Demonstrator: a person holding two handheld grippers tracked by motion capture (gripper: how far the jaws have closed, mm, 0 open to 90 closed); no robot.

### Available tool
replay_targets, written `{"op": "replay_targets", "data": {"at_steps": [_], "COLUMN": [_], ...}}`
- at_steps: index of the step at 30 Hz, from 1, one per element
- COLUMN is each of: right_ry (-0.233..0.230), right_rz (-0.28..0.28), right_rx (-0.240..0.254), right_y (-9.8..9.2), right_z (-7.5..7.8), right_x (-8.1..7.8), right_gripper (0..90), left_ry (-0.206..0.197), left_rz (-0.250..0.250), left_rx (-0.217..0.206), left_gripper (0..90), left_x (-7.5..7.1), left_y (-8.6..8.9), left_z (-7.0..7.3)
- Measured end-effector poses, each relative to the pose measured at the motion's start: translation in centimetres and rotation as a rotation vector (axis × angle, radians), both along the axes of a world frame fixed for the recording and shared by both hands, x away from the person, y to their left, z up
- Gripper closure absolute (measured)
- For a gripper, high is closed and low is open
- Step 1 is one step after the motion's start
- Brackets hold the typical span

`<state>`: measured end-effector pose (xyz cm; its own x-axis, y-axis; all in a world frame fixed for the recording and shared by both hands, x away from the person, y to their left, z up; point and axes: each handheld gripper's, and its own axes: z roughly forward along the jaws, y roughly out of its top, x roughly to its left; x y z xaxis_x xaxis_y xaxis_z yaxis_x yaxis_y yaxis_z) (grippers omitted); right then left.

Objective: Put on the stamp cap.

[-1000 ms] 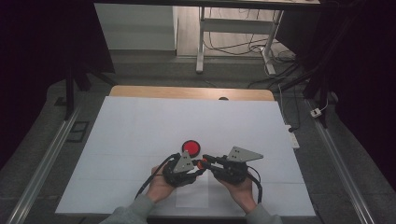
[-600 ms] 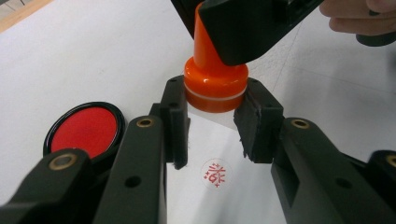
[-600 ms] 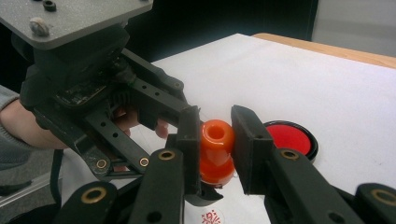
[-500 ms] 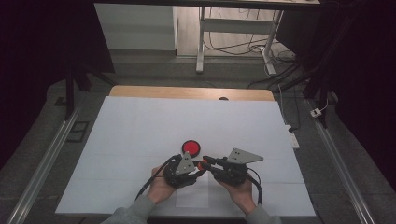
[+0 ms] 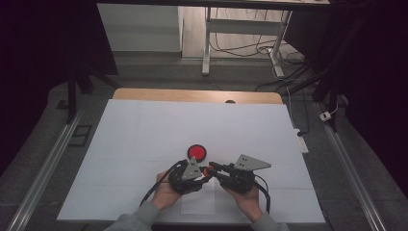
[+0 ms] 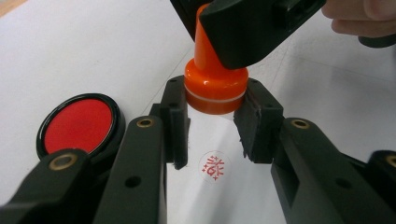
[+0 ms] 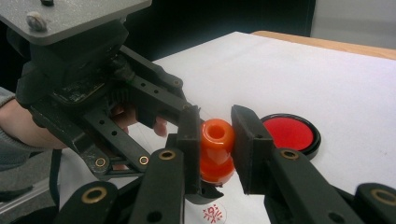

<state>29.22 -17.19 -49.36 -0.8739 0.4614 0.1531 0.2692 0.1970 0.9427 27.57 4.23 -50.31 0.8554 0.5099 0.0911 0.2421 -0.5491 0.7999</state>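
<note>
Both tools meet low and centre in the high view, above a white paper sheet (image 5: pixel 144 134) on the surface. The object in hand is a small orange plastic stamp with a waisted handle and a flared round base (image 6: pixel 215 86). The left tool (image 6: pixel 212 126) is clenched on the stamp's base: in the left gripper view its two pads press the base's sides at frame centre, with the stamp face lifted clear of the paper. The right tool (image 7: pixel 215 149) is clenched on the handle; in the right gripper view the handle's hollow top faces the camera between the pads, at centre frame. So the stamp is held at both ends, off the paper. Its long axis runs from the base up and slightly left into the right tool in the left gripper view, tilted a little from upright. Directly below the base, lower centre of that view, sits a red round stamped mark (image 6: pixel 212 166) on the paper. The round black-rimmed red ink pad (image 6: pixel 79 125) lies at left of the same frame, just beside the left tool's jaw; in the high view it is up and left of the tools. Judgement: re-inking would mean carrying the stamp toward the pad on the left tool's side; either hand is about equally near.
</note>
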Motion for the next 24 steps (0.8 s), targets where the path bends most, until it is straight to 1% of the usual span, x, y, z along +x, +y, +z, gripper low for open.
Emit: {"op": "replay_targets", "data": {"at_steps": [3,4,9,10,13,14,15,16,17,19,24], "right_ry": [0.003,0.000,-0.001,0.000,0.004,0.006,0.007,0.011,0.006,-0.004,0.000], "right_rz": [-0.001,-0.002,-0.002,-0.003,0.000,0.001,0.002,0.007,0.009,0.009,0.009], "right_rx": [0.005,0.003,0.002,0.002,0.000,0.005,0.007,0.003,-0.001,-0.006,0.003], "right_y": [-0.01,0.01,0.04,0.03,0.02,0.01,-0.04,-0.06,-0.06,0.01,-0.03], "right_z": [-0.04,-0.11,-0.26,-0.32,-0.40,-0.33,-0.20,-0.05,0.07,0.17,0.30], "right_x": [0.00,-0.02,-0.07,-0.10,-0.06,-0.02,0.05,0.09,0.10,0.05,0.07], "right_gripper": [73.7,73.8,73.8,73.8,73.7,73.7,73.7,73.6,73.5,73.5,73.4], "left_ry": [0.003,0.003,0.011,0.010,0.010,0.009,0.017,0.009,-0.009,-0.014,-0.017], "left_rz": [-0.002,-0.006,-0.008,-0.010,-0.010,-0.007,-0.010,-0.014,-0.015,-0.015,-0.017], "left_rx": [0.002,0.012,0.007,0.015,0.003,-0.012,-0.023,-0.022,-0.014,-0.017,-0.028], "left_gripper": [65.8,65.8,65.8,65.8,65.7,65.8,65.7,65.7,65.7,65.6,65.4], "left_x": [0.04,0.07,0.09,0.07,0.10,0.10,0.15,0.14,0.07,0.05,0.02], "left_y": [0.01,0.04,0.05,0.05,0.12,0.13,0.19,0.22,0.21,0.28,0.31], "left_z": [-0.03,-0.06,-0.11,-0.15,-0.20,-0.19,-0.18,-0.15,-0.13,-0.15,-0.13]}}
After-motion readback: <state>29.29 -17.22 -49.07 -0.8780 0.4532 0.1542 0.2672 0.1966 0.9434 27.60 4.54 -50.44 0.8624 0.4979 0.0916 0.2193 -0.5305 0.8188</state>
